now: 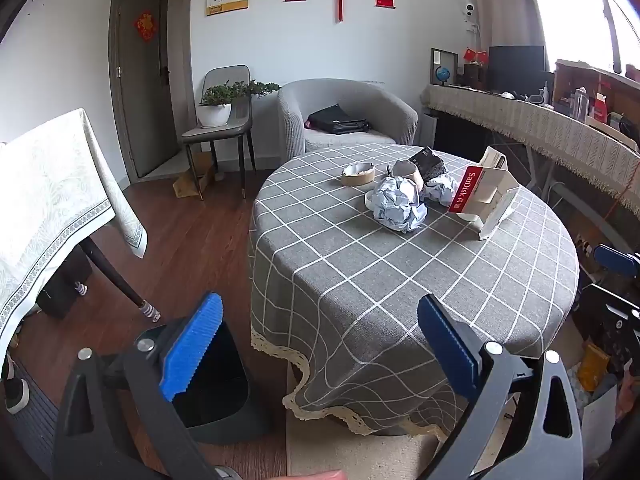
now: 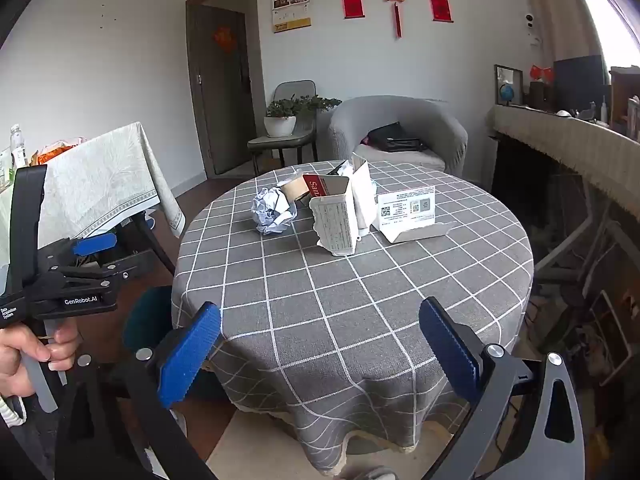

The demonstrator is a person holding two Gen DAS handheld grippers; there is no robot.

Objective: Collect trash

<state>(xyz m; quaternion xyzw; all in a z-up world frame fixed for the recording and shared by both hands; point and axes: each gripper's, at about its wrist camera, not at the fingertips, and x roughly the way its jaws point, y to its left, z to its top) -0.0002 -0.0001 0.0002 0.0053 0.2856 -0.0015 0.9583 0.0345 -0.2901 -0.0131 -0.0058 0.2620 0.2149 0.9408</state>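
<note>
On the round table with the grey checked cloth [image 1: 400, 280] lies a pile of trash. It holds a crumpled paper ball [image 1: 398, 206], a flat tape roll [image 1: 357, 174], a black packet [image 1: 430, 162] and an opened red-and-white SanDisk box [image 1: 484, 196]. The right wrist view shows the paper ball [image 2: 272, 210], the box [image 2: 334, 216] and a white printed card [image 2: 412, 216]. A dark bin [image 1: 224, 380] stands on the floor left of the table. My left gripper [image 1: 320, 304] and right gripper [image 2: 320, 312] hang open and empty before the near table edge.
A table under a white cloth [image 1: 60, 208] stands at the left, with its leg [image 1: 116, 276] near the bin. A grey armchair [image 1: 348, 120] with a black bag, and a chair bearing a potted plant [image 1: 218, 106], stand behind. A long draped sideboard [image 1: 540, 128] runs along the right.
</note>
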